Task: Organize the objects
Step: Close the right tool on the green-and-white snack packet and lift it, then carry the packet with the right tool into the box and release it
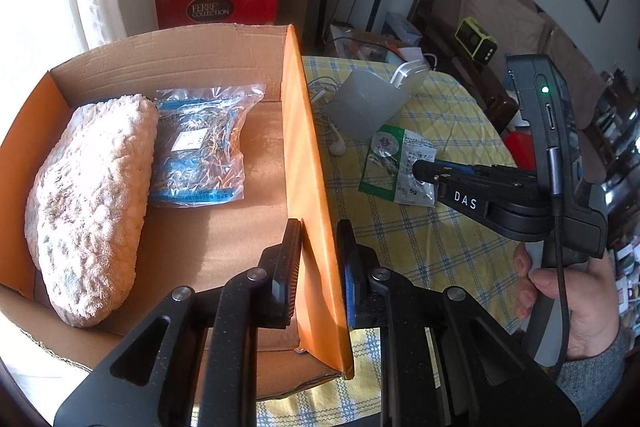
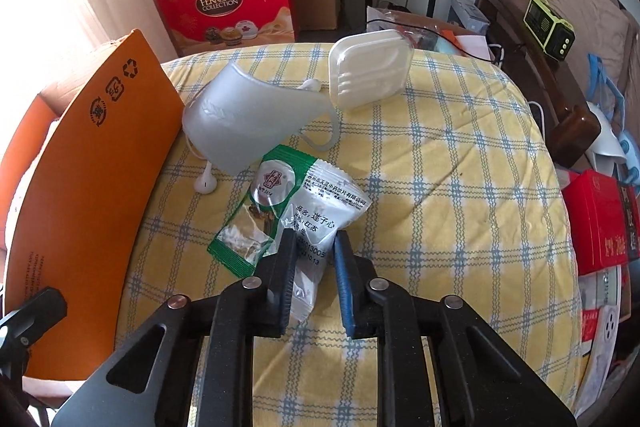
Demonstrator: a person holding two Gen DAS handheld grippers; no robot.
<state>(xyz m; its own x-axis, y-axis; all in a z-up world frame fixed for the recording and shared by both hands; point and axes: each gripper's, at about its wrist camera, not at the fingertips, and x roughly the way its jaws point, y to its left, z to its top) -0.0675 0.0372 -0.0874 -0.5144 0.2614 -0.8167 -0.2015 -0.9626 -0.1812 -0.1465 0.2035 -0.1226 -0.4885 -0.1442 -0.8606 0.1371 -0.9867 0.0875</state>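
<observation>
My left gripper (image 1: 318,231) is shut on the upright orange flap (image 1: 308,163) of a cardboard box (image 1: 168,59). Inside the box lie a fluffy beige towel (image 1: 92,203) and a clear bag of dried herbs (image 1: 200,143). My right gripper (image 2: 314,243) is shut on a green and white herb packet (image 2: 296,203) lying on the checked tablecloth (image 2: 440,187); it also shows in the left wrist view (image 1: 424,171). The orange flap also shows in the right wrist view (image 2: 88,195).
A translucent plastic jug (image 2: 248,119), a white lidded case (image 2: 372,67) and white earphones (image 2: 206,183) lie on the cloth beyond the packet. Red gift bags (image 2: 228,3) stand behind the table. Boxes and clutter (image 2: 596,219) crowd the right edge.
</observation>
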